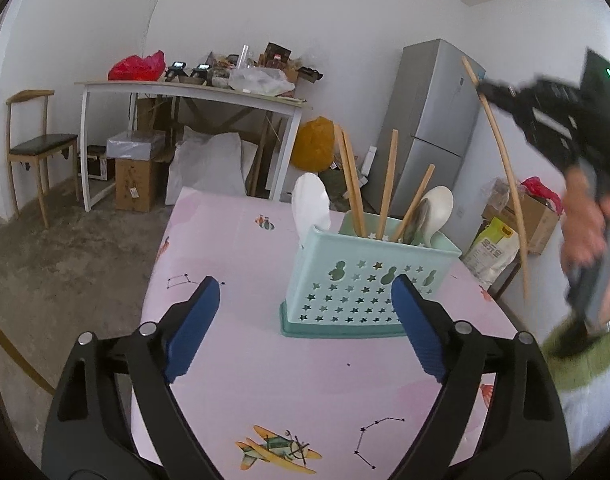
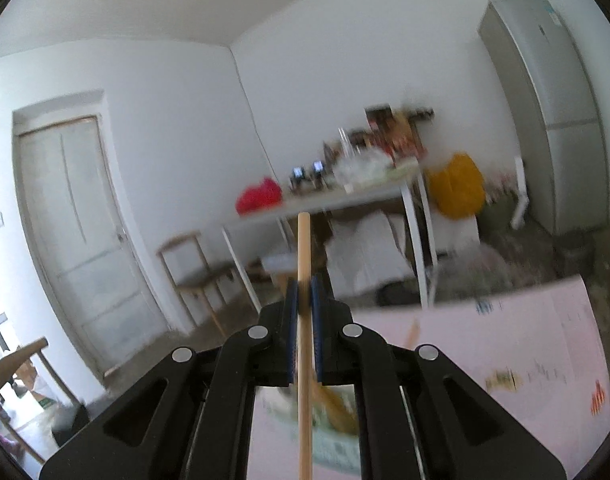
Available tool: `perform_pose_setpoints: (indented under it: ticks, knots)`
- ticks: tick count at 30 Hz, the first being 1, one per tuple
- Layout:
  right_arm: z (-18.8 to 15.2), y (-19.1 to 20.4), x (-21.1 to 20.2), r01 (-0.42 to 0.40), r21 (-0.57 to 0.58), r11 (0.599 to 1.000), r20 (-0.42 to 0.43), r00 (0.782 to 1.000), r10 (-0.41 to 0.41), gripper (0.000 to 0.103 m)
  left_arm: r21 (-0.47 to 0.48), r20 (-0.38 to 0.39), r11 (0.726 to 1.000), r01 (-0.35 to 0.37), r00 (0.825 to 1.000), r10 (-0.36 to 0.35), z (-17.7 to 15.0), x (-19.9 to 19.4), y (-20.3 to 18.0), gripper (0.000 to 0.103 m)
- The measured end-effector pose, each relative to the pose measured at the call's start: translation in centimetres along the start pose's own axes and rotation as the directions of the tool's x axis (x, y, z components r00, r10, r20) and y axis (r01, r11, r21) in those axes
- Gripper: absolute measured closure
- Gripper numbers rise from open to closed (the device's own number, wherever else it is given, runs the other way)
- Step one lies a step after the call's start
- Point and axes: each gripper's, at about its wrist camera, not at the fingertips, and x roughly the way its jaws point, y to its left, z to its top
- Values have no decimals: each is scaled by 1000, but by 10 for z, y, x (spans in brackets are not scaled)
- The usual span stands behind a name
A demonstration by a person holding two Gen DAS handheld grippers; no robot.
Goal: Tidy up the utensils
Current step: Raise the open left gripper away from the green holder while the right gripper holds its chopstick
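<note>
The right gripper (image 2: 304, 294) is pinching a chopstick (image 2: 303, 320) upright; the left gripper (image 1: 305, 316), jaws spread (empty), is facing the caddy (image 1: 365, 280) at twelve o'clock, best bracing it during insertion.

Soft, even daylight is filling the room and lighting the white walls brightly, with no harsh glare. Only faint shadows are lying under the mint basket (image 1: 365, 280) on the pink bench (image 1: 241, 248). The left wrist view is staying mostly sharp, though a hand (image 1: 585, 224) at its right edge is smearing. The right wrist view is blurring across the background, while a wooden stick (image 2: 303, 320) up close is staying crisp. Both pictures are bending straight lines and darkening to black at the corners.
</note>
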Motion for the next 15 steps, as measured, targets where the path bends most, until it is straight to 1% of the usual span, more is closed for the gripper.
perform_pose_setpoints:
  ticks: [3,5,6,8,10,15]
  knots:
    - [17,3,14,-14,-5,1000,77,997,14,96,-17,6,1000,-11,1000,11,0,1,4,16]
    - [24,3,25,-14,-2,1000,112,994,14,96,-30,6,999,-14,1000,15,-1,1,7,15]
    - [24,2,29,-17,2,1000,119,993,17,96,-36,4,999,-16,1000,16,-2,2,9,15]
    - [24,3,40,2,-7,1000,138,990,-1,96,-42,1,999,-21,1000,21,-2,3,12,15]
    - [21,2,50,8,-11,1000,141,990,-6,96,-43,1,999,-24,1000,24,-3,3,14,15]
    - [4,2,74,70,-56,996,152,986,-61,96,-43,4,998,-37,999,37,-3,2,18,15]
